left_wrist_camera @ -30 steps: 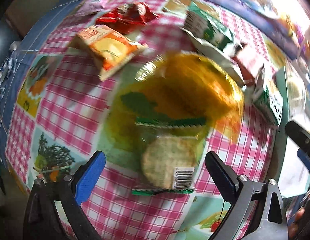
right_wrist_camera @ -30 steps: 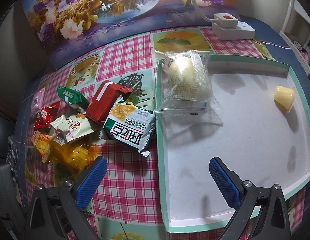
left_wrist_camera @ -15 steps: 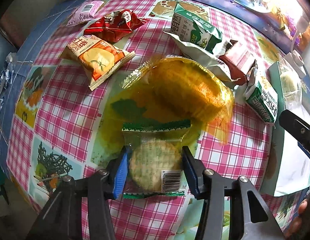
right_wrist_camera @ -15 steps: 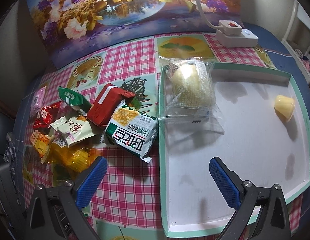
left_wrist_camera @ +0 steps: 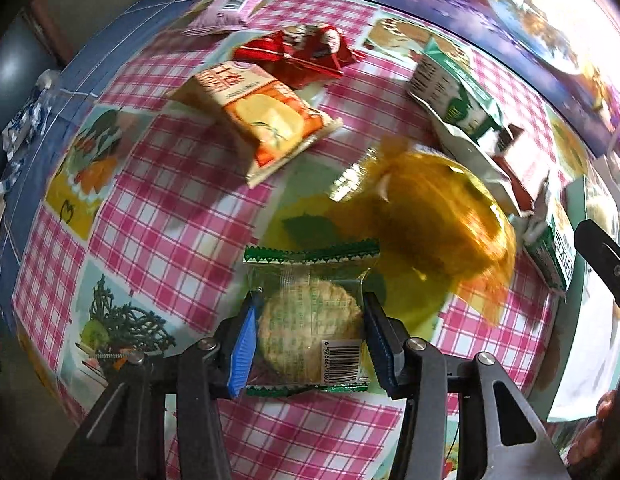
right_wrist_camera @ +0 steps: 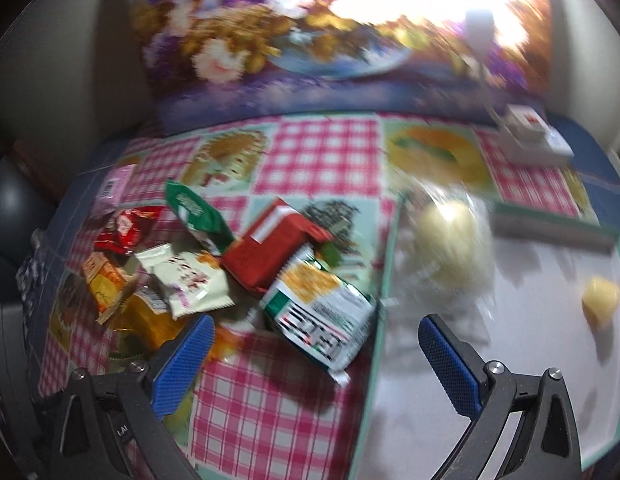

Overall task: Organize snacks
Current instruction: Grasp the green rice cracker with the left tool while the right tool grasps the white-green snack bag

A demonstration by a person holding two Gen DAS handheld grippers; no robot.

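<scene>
My left gripper [left_wrist_camera: 308,328] is shut on a clear green-edged cracker packet [left_wrist_camera: 310,324], a round cracker showing inside, lifted a little above the checked tablecloth [left_wrist_camera: 182,216]. Behind it lies a yellow transparent bag [left_wrist_camera: 442,224]. My right gripper [right_wrist_camera: 314,354] stands open with nothing between its fingers, over the left rim of the white tray [right_wrist_camera: 530,380], near a green-and-white packet [right_wrist_camera: 322,316]. In the tray lie a clear-wrapped pale bun [right_wrist_camera: 450,248] and a small yellow jelly cup [right_wrist_camera: 600,300].
Loose snacks crowd the cloth: an orange chip packet [left_wrist_camera: 262,120], red wrappers [left_wrist_camera: 298,50], a pink packet [left_wrist_camera: 228,10], a green-white pack [left_wrist_camera: 454,96], a red box [right_wrist_camera: 270,248], a white packet [right_wrist_camera: 190,280]. A flower picture [right_wrist_camera: 310,40] and white power strip [right_wrist_camera: 534,136] stand behind.
My left gripper closed on the cracker packet and lifted it slightly off the cloth. My right gripper rolled and shifted toward the snack pile; its view is now blurred.
</scene>
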